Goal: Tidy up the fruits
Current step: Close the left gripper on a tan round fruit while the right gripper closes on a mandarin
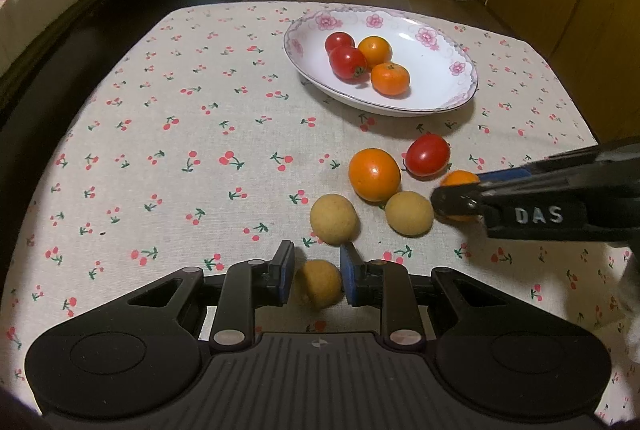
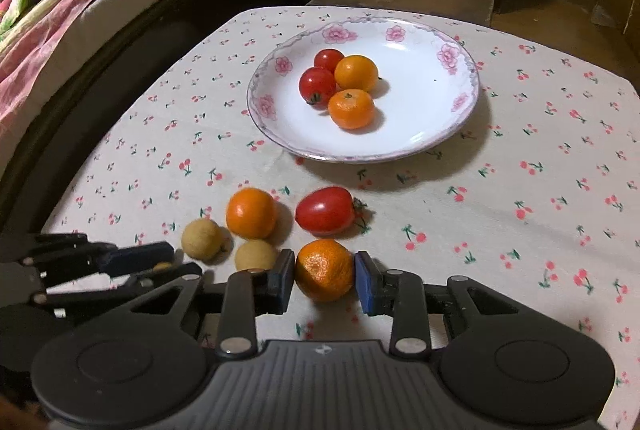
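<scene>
- Fruits lie in two groups on the cherry-print counter (image 2: 520, 110): four in the flowered plate (image 2: 404, 146) at the far side, the rest loose on the cloth nearer the cameras
- In the plate sit two red tomatoes (image 2: 317, 86) touching each other, a smooth orange fruit (image 2: 356, 72) and a mandarin (image 2: 351, 108) with its stem end turned up
- Loose on the cloth: an oval red tomato (image 2: 325, 210) whose long axis runs roughly left to right in the right wrist view, its green stem end pointing right; a round orange fruit (image 2: 251, 213) just left of it; two tan round fruits (image 2: 201, 239) beside that one
- Left tongs (image 1: 317, 270) are clamped on a third tan fruit (image 1: 320, 284), the blue pads pressing its two sides; it sits low between them, close above the cloth
- Right tongs (image 2: 325, 272) straddle a loose mandarin (image 2: 325, 269), dimpled end facing the camera; the left pad touches its side, while the right pad appears to meet it, so contact on that side is hard to confirm
- In the left wrist view the right tongs (image 1: 456, 200) come in from the right edge, covering most of that mandarin (image 1: 460, 179)
</scene>
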Tool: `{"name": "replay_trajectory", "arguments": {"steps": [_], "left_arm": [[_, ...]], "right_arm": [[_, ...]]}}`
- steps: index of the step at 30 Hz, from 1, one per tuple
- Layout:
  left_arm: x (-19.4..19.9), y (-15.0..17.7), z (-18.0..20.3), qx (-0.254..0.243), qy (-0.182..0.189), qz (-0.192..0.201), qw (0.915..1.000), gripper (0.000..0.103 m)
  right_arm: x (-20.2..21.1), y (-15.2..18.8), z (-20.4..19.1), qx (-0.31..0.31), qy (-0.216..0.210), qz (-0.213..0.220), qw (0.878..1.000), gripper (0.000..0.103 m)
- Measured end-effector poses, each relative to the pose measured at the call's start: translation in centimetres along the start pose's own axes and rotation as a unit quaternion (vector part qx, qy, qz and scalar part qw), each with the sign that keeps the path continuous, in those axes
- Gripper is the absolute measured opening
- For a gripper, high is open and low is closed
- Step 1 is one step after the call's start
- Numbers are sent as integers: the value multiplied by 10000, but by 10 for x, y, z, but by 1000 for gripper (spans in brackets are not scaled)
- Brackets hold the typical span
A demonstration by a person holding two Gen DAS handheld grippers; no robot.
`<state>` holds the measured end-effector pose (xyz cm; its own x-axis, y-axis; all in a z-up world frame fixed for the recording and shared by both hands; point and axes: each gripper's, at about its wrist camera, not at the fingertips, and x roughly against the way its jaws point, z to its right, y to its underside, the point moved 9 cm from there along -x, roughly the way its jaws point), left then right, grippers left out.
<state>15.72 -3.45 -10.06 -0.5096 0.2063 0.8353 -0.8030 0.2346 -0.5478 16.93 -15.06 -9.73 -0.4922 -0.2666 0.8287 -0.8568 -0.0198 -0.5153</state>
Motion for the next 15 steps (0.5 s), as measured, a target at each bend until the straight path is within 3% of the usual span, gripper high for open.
{"name": "replay_trajectory", "arguments": {"steps": [9,15], "left_arm": [[9,7,2,-92,41,77,9999,33],[4,11,6,-207,2,32,9998,37]], "right_arm": [[27,23,3,152,50,-71,9998,33],[22,32,5,153,94,-172,9997,33]]}}
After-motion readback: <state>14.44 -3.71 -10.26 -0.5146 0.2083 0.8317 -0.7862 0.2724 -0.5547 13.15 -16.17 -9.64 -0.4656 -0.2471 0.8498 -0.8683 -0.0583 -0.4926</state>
